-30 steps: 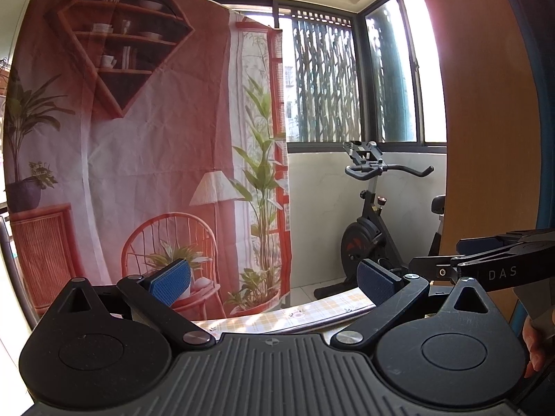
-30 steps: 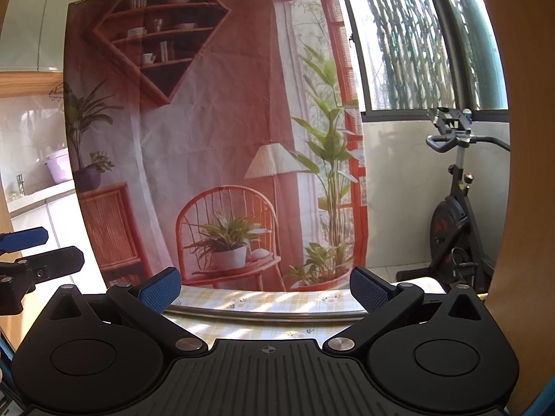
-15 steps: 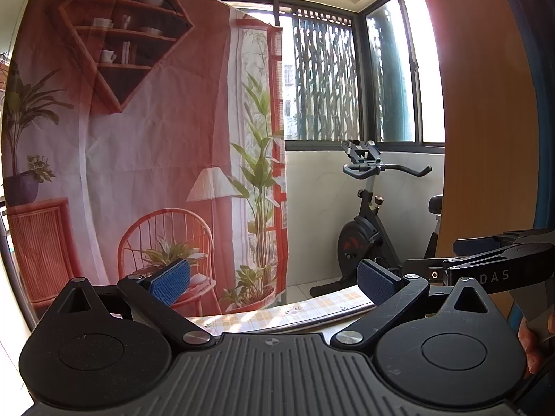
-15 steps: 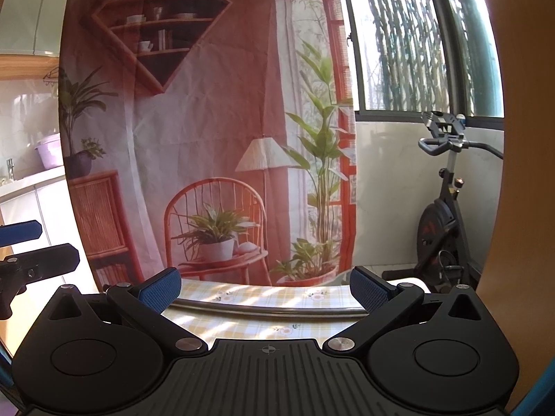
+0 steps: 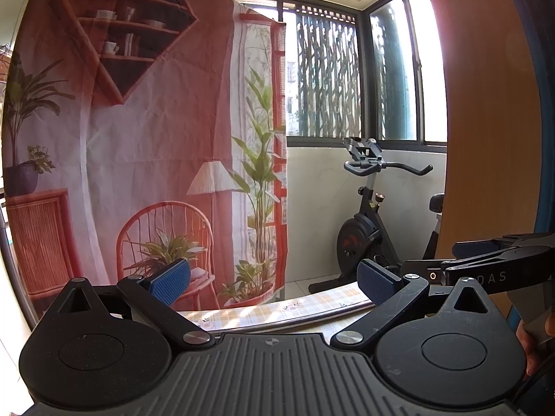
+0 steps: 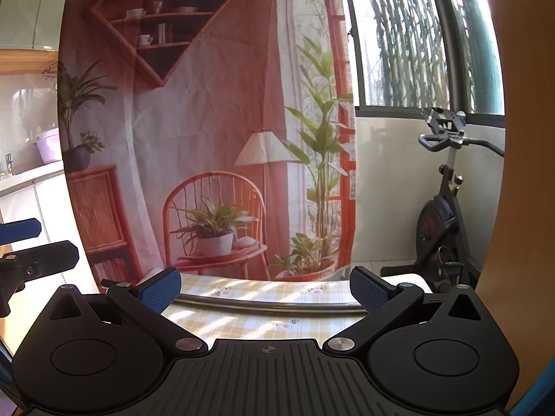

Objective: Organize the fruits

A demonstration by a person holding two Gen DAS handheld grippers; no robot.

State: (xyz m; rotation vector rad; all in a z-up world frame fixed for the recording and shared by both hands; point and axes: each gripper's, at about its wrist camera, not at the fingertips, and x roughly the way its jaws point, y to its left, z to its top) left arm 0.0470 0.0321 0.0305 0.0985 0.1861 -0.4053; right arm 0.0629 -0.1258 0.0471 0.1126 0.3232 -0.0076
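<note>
Left gripper (image 5: 274,279): its jaws are standing wide apart with nothing between the blue pads (image 5: 170,280); it is pointing level, out over the far edge of the table.
Right gripper (image 6: 265,289): its jaws are also gaping wide and holding nothing; in the left wrist view it is showing as a black arm (image 5: 492,263) just to the right of the left gripper, at about the same height.
Hand (image 5: 536,343): fingers are showing at the right edge of the left wrist view, beside the left gripper's body.
Table (image 6: 263,319): a yellow checked cloth with small flowers is lying just below and ahead of both grippers, with a metal rim (image 6: 270,306) crossing it between the right gripper's pads.
Fruits: none are showing in either view, so where they are lying cannot be told.
Backdrop (image 6: 208,121): a printed cloth with a chair, plants, a lamp and shelves is hanging straight ahead, beyond the table's far edge.
Exercise bike (image 5: 367,222): it is standing farther off, ahead and to the right of both grippers, against a pale wall.
Window (image 5: 326,76): it is glowing above the bike, farthest away.
</note>
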